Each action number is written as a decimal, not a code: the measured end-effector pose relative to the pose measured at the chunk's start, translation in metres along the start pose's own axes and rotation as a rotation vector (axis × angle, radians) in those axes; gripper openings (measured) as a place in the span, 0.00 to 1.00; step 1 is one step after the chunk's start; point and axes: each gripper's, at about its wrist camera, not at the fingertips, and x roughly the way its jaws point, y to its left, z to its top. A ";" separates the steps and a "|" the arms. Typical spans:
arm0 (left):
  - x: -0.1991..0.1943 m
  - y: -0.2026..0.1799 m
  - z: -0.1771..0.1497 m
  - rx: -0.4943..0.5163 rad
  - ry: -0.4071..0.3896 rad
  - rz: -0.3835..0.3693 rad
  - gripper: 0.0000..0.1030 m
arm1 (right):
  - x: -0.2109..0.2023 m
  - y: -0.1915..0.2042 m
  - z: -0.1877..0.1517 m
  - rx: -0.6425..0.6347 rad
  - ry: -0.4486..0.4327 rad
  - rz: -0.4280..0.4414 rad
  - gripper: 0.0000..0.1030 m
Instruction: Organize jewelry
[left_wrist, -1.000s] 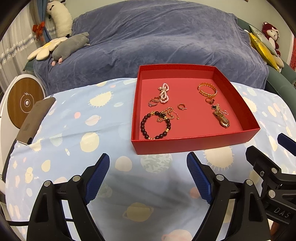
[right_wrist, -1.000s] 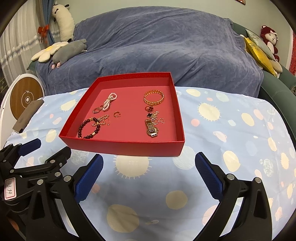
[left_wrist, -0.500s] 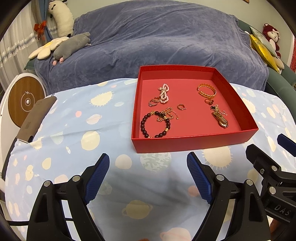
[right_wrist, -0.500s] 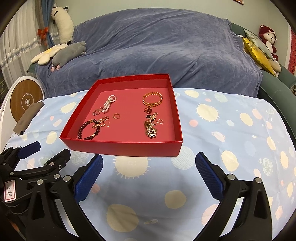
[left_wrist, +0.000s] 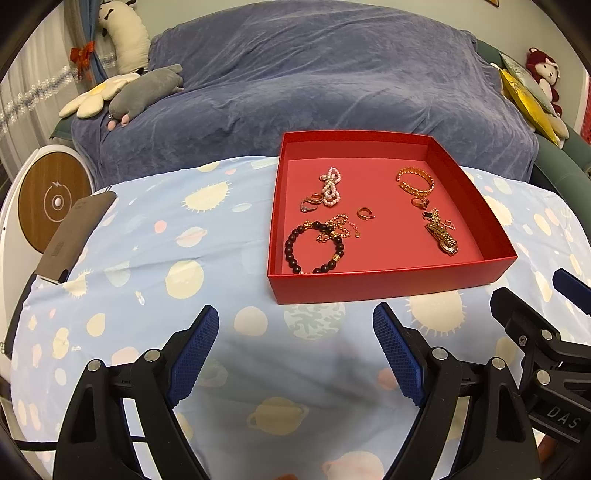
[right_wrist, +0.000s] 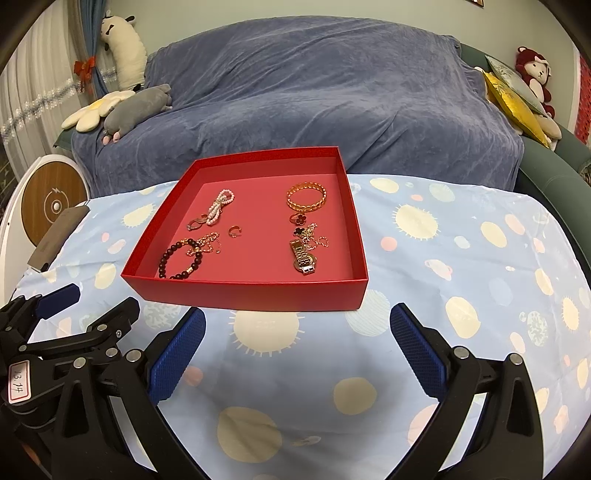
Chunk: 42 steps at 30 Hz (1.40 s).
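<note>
A shallow red box stands on the table and holds the jewelry: a dark bead bracelet, a pearl piece, a gold bangle, a gold watch, small rings and thin chains. My left gripper is open and empty, just short of the box's near wall. My right gripper is open and empty, also just short of that wall. Each gripper shows at the edge of the other's view.
The table wears a light blue cloth with planet prints. A dark phone-like slab lies at its left edge. Behind is a sofa under a blue cover with plush toys. A round white and wood device stands at the left.
Both grippers have drawn back and risen slightly, so the box sits a little farther off. Both stay open and empty. The jewelry has not moved.
</note>
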 end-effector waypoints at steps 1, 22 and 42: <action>0.000 0.000 0.000 -0.001 0.000 0.000 0.80 | 0.000 0.000 0.000 0.000 0.000 -0.001 0.95; -0.003 0.001 0.000 -0.030 0.001 -0.014 0.80 | -0.003 0.002 0.000 0.003 -0.018 -0.001 0.95; -0.005 0.002 -0.003 -0.043 -0.005 -0.003 0.80 | -0.003 0.002 -0.001 0.002 -0.018 -0.001 0.95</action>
